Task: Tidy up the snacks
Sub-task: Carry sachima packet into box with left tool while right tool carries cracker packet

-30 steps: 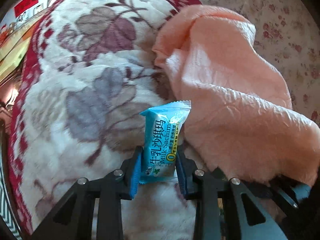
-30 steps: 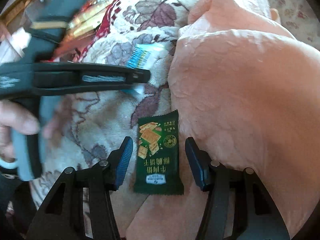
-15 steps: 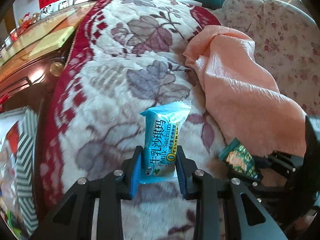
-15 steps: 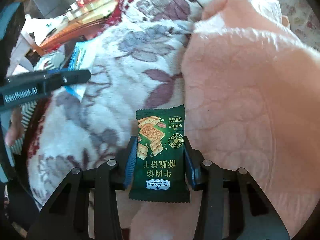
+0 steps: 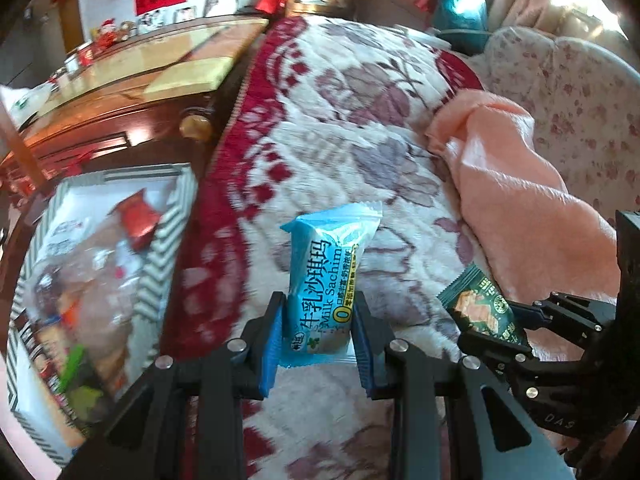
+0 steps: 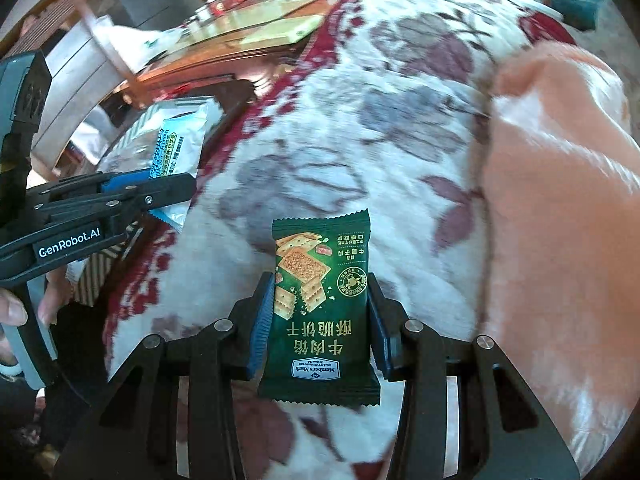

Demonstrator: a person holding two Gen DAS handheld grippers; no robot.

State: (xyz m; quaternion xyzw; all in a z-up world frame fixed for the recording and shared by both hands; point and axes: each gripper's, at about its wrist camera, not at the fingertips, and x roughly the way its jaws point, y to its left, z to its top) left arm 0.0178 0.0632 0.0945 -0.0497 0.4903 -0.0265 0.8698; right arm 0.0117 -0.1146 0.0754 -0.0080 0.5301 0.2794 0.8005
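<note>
My left gripper (image 5: pixel 318 338) is shut on a light blue Milk Sachima packet (image 5: pixel 326 280) and holds it above the floral blanket. It also shows in the right wrist view (image 6: pixel 176 160), at the left. My right gripper (image 6: pixel 320 320) is shut on a dark green cracker packet (image 6: pixel 320 304), lifted off the blanket. That packet also shows in the left wrist view (image 5: pixel 480 308), at the right. A striped box (image 5: pixel 160 248) filled with mixed snacks sits low at the left, beside the blanket's red border.
A white and red floral blanket (image 5: pixel 360 140) covers the surface. A peach cloth (image 5: pixel 528 208) lies bunched on its right side. A dark wooden table (image 5: pixel 120 120) stands beyond the box. A floral sofa back (image 5: pixel 580 92) is at the far right.
My right gripper closed on the green packet and lifted it. Both grippers pulled back and swung left with their packets, bringing the striped snack box into view.
</note>
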